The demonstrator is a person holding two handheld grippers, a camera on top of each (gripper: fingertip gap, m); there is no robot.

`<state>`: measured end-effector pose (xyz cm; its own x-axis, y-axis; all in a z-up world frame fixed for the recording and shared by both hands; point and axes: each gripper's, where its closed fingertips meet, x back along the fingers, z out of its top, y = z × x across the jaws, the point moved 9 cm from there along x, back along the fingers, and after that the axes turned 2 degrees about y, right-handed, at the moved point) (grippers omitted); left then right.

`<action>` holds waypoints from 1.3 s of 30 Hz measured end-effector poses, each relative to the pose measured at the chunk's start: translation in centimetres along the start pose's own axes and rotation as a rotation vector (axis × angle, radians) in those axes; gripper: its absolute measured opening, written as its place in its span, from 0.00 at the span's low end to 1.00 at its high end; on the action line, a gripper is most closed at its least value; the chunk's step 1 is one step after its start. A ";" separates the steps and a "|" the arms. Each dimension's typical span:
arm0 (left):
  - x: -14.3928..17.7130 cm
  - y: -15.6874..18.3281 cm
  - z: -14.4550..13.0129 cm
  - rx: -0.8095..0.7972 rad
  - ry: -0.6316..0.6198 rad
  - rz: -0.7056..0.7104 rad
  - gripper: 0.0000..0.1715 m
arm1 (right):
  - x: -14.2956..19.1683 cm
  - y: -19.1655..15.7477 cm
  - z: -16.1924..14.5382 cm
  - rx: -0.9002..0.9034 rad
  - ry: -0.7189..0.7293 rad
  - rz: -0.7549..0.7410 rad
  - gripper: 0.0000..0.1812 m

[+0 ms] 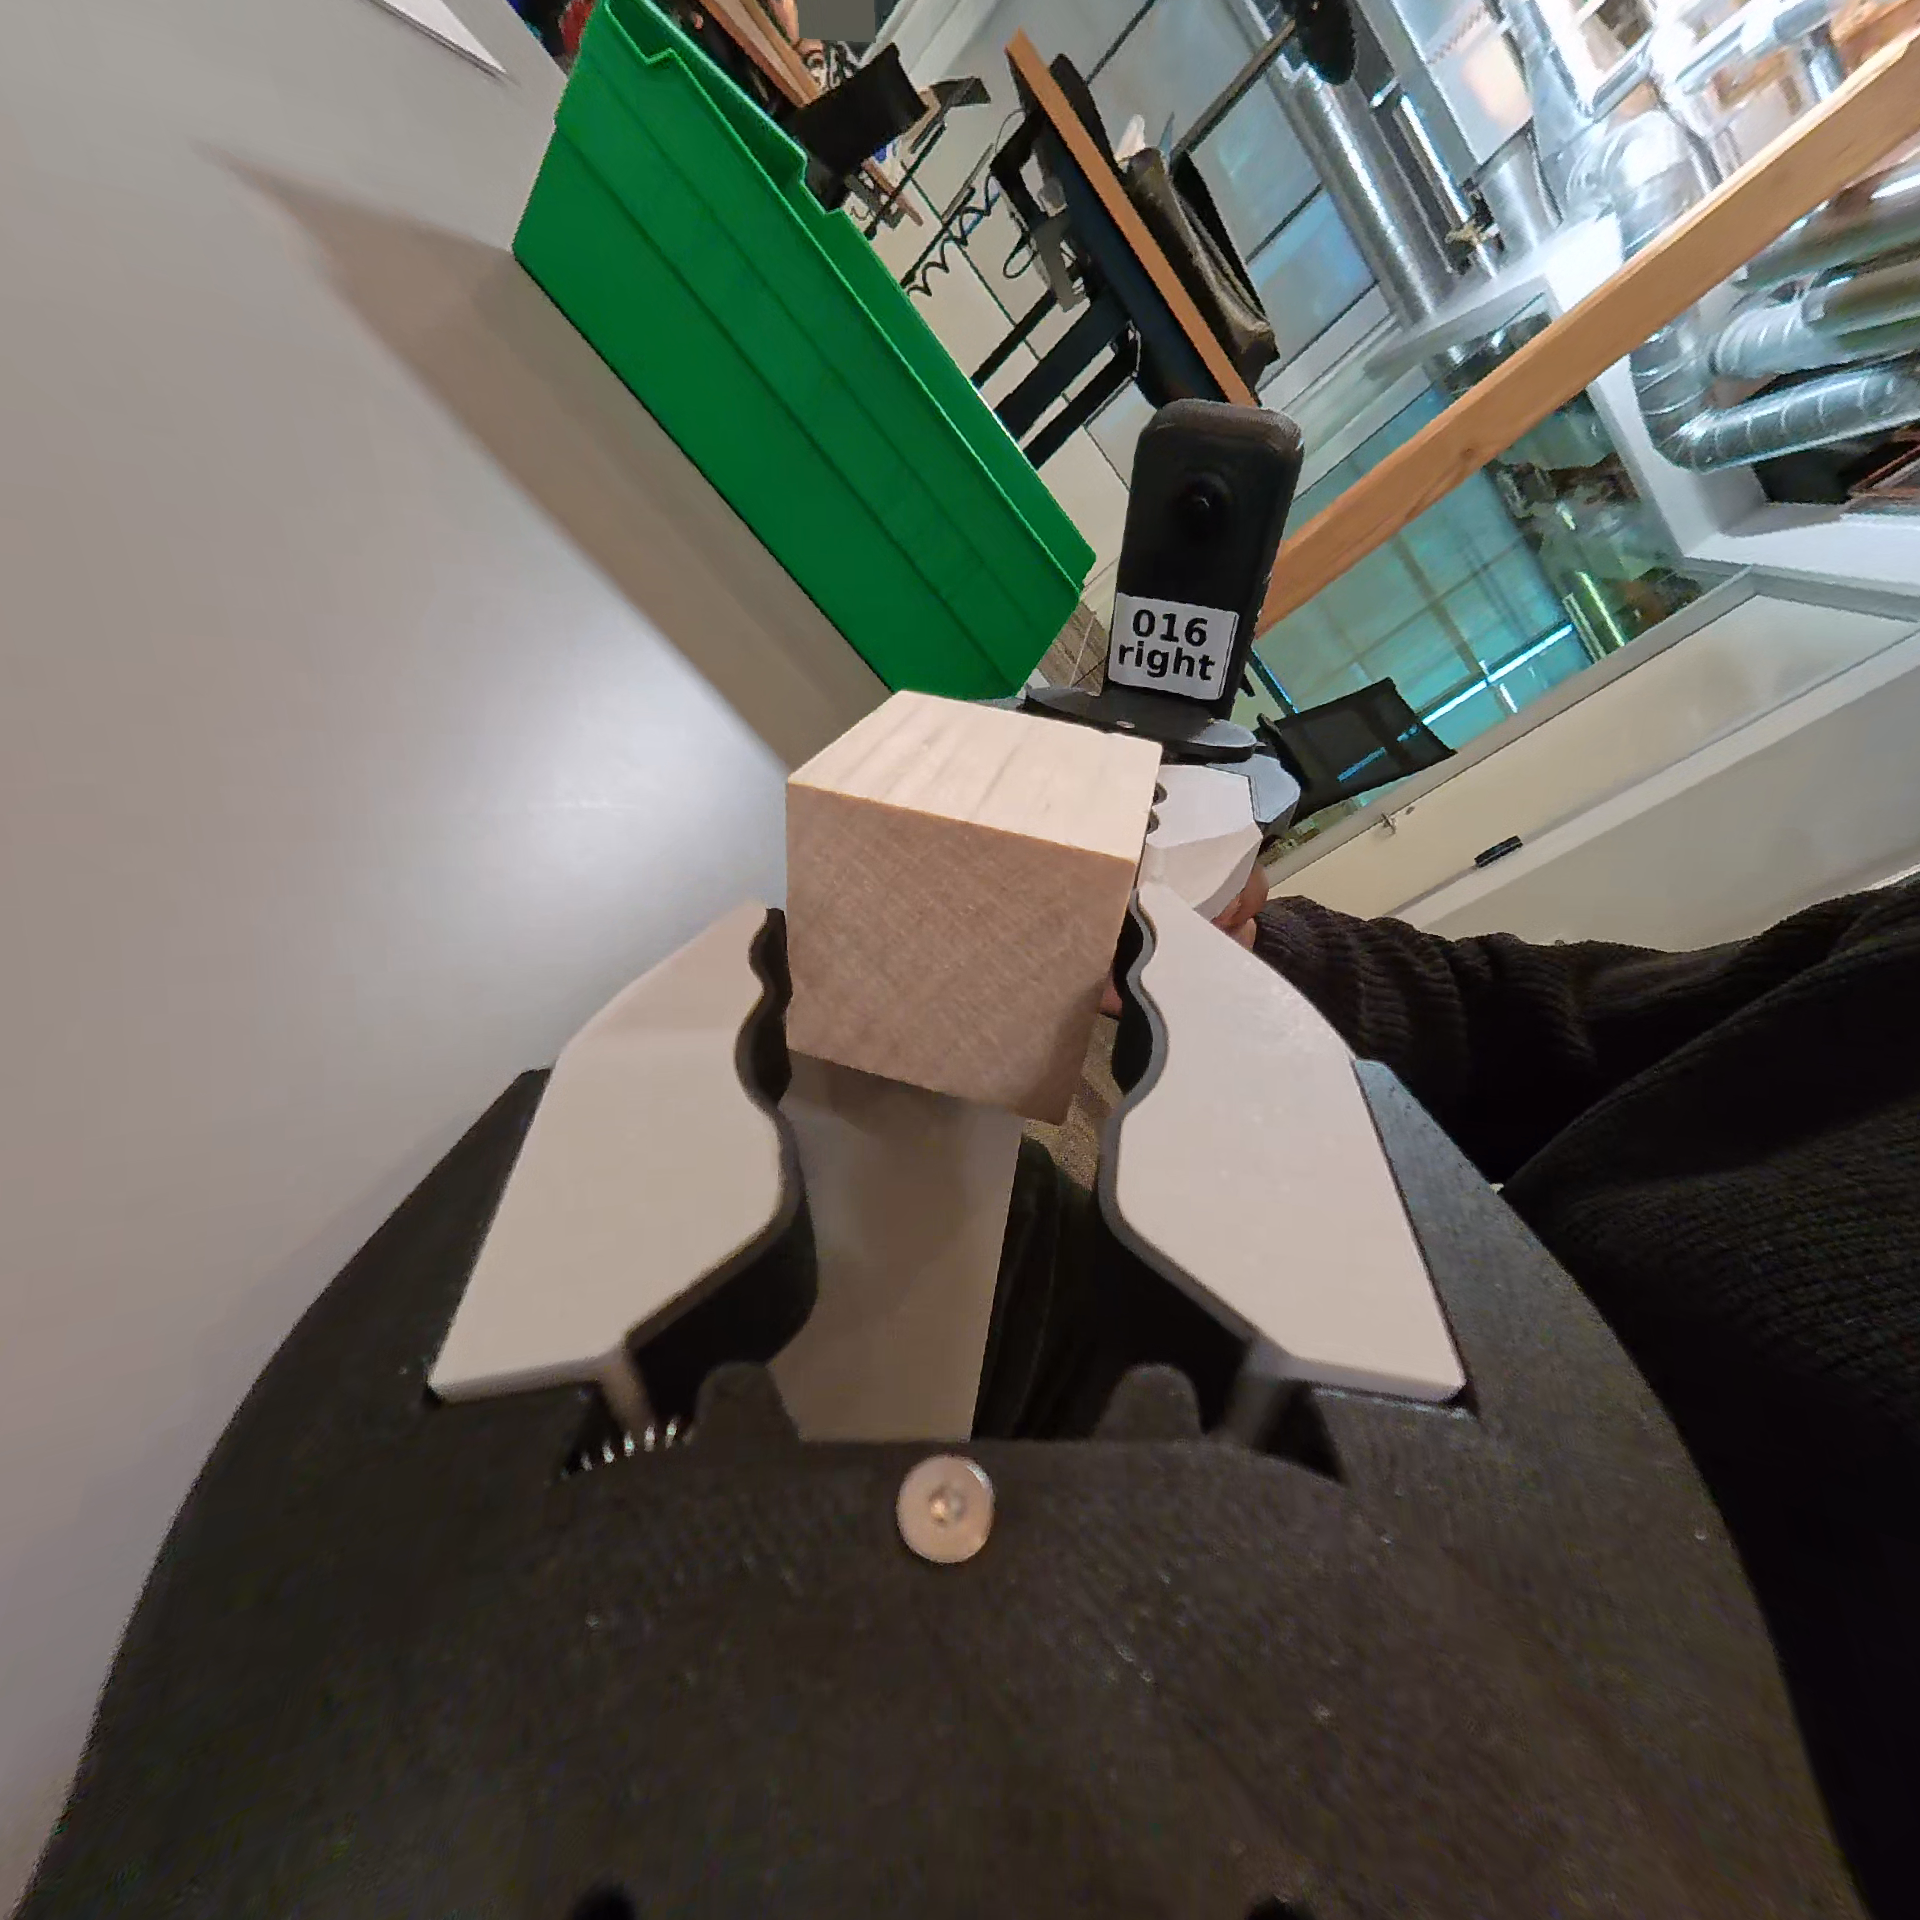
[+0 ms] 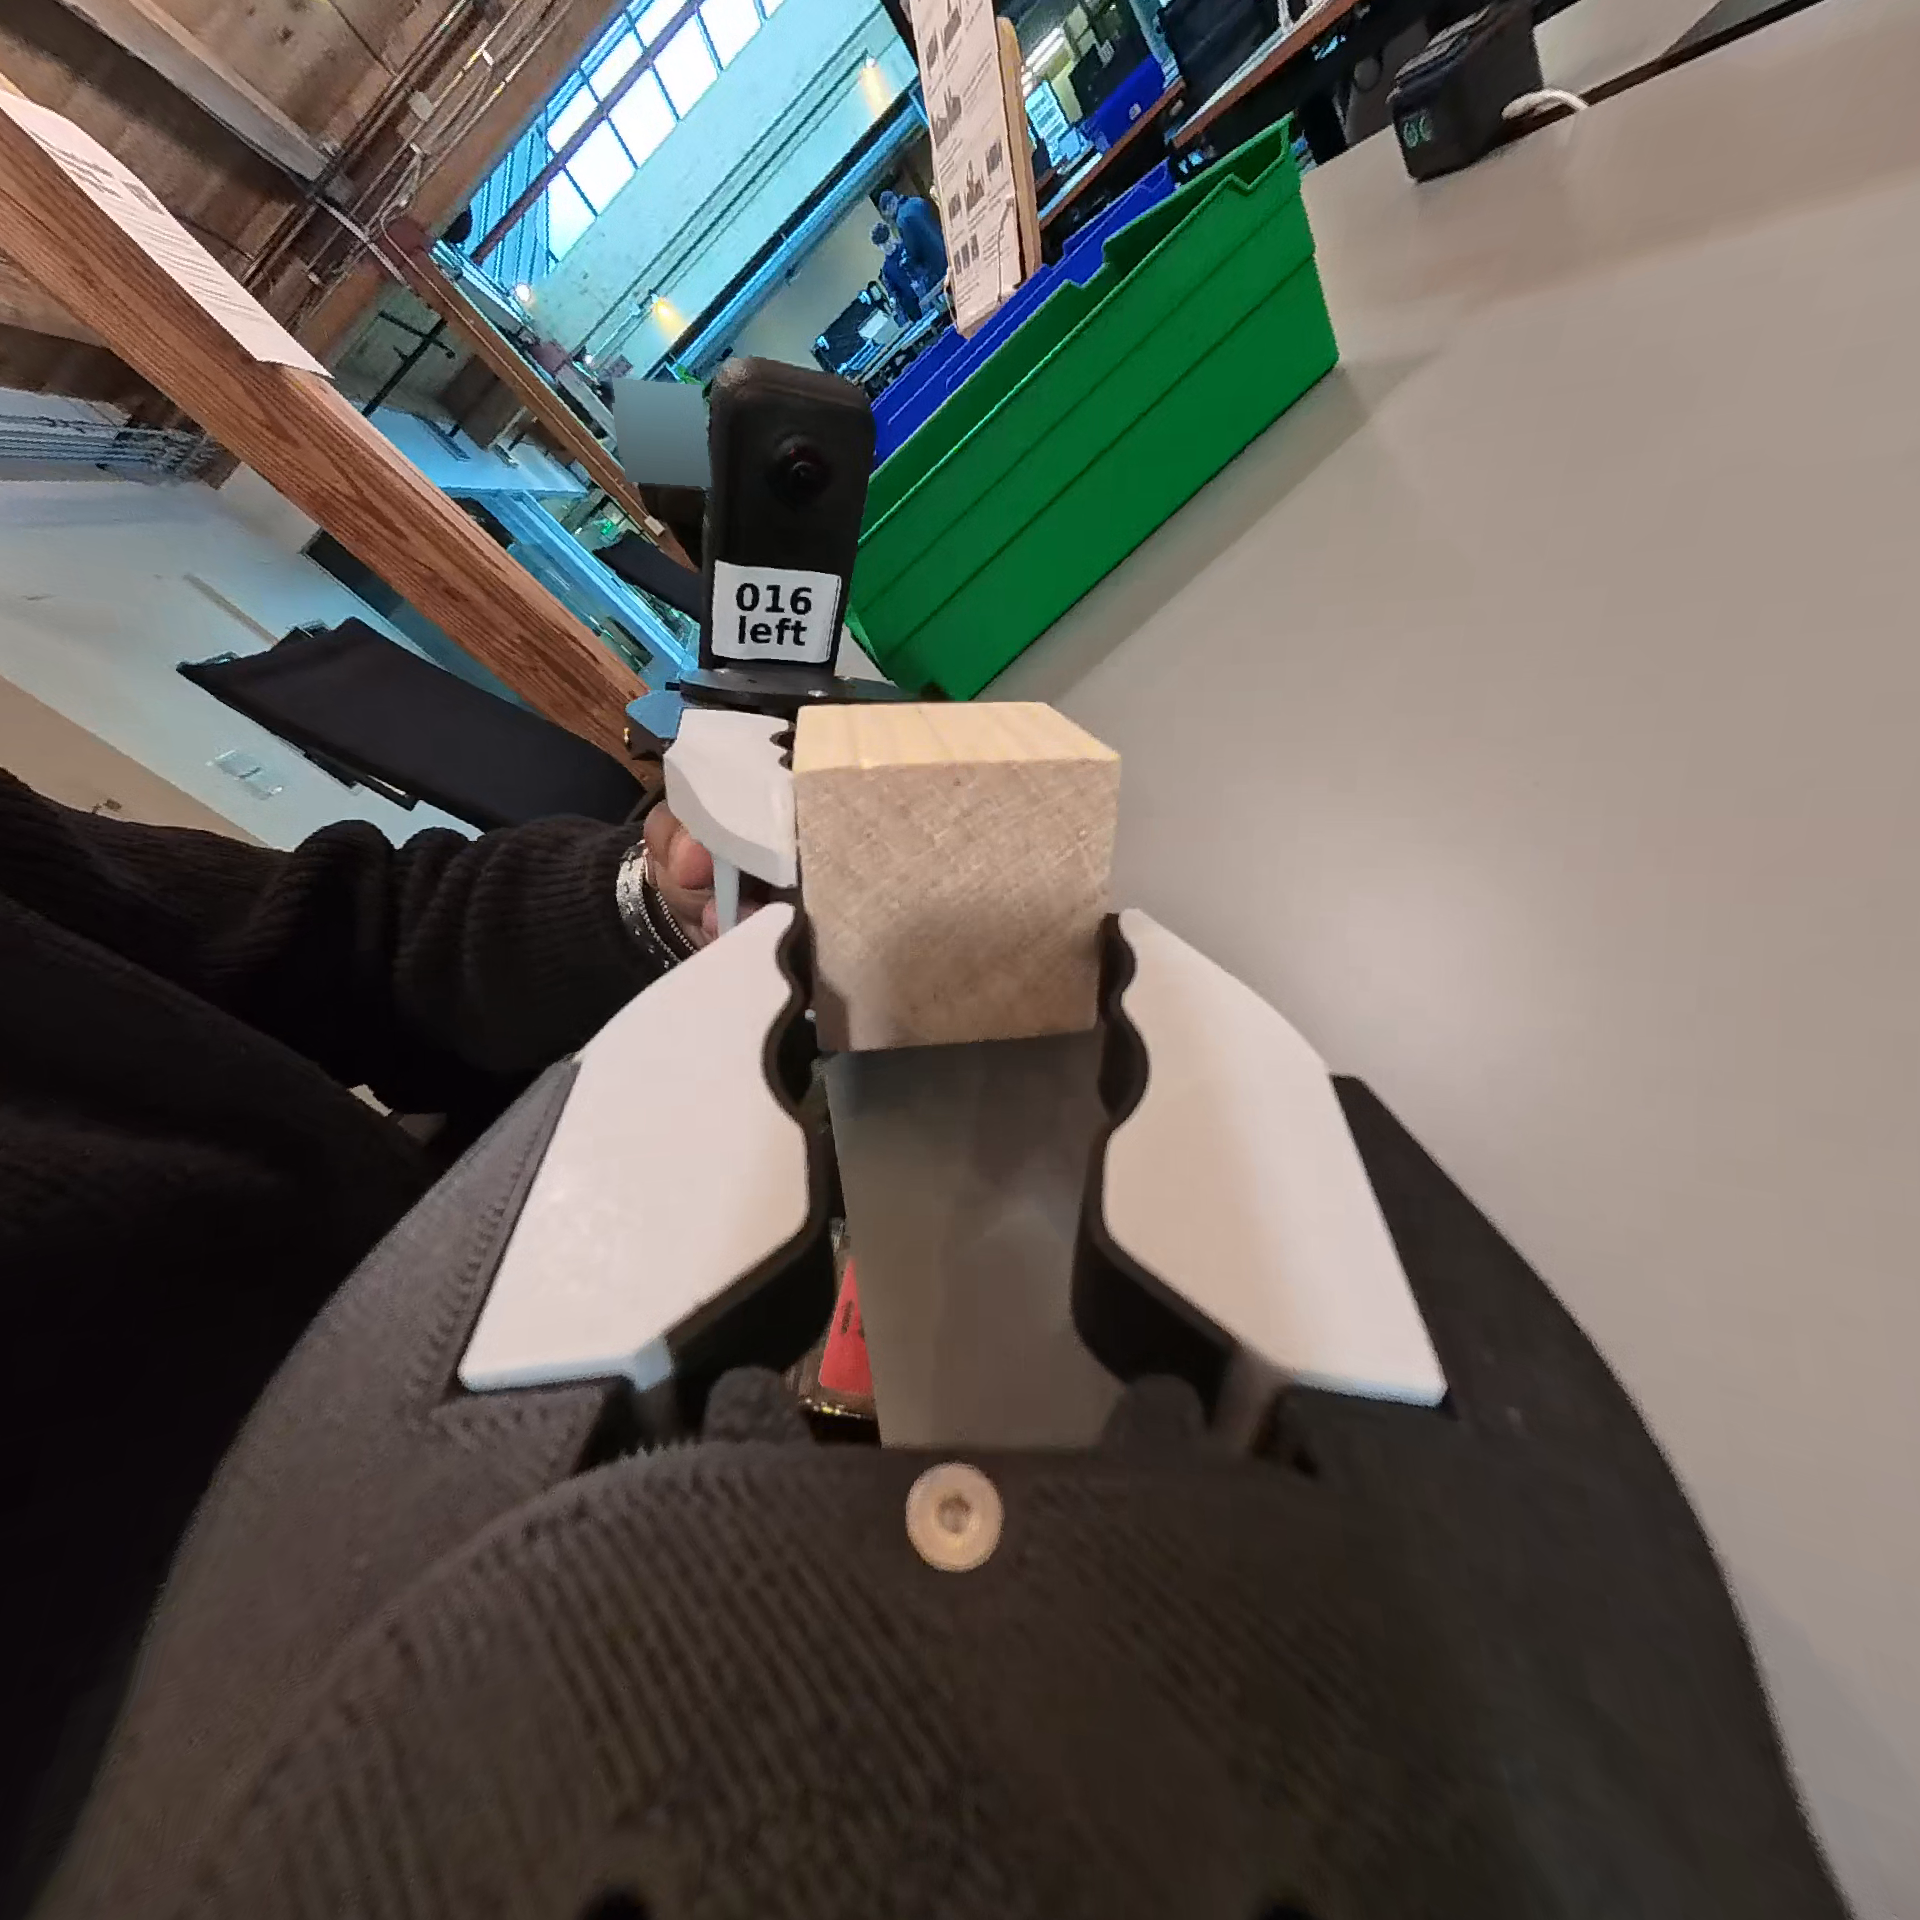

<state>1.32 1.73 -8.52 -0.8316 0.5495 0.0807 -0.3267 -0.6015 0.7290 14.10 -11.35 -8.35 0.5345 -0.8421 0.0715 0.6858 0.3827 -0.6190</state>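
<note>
A pale wooden block point(image 1: 951, 914) sits between the white fingers point(image 1: 644, 1174) of my left gripper point(image 1: 951, 935), which is shut on it, above a grey table point(image 1: 260, 727). My right gripper point(image 2: 951, 935) is likewise shut on a wooden block point(image 2: 951, 883). The grippers face each other closely. The right gripper's camera point(image 1: 1205, 540) and one white finger point(image 1: 1200, 842) show just behind the block in the left wrist view. The left gripper's camera point(image 2: 784, 520) shows behind it in the right wrist view. It looks like one block held from both sides, but I cannot tell for certain.
A green bin point(image 1: 779, 416) stands on the table beyond the grippers and also shows in the right wrist view point(image 2: 1091, 447), with a blue bin point(image 2: 997, 322) behind it. A small black device point(image 2: 1465, 94) sits at the table's far edge. A person's dark sleeves point(image 1: 1558, 1039) point(image 2: 260, 935) flank the grippers.
</note>
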 end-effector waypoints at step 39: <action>-0.9 1.2 -0.8 -0.211 -0.201 0.251 0.43 | 22.0 13.3 14.3 0.778 -1.135 -0.353 0.30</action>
<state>1.35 0.03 -8.26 -0.7996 0.4601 0.3860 -0.2270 -0.8266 0.5150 42.06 -19.40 -3.86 0.1258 -0.3215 0.9385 0.7584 0.6411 0.1179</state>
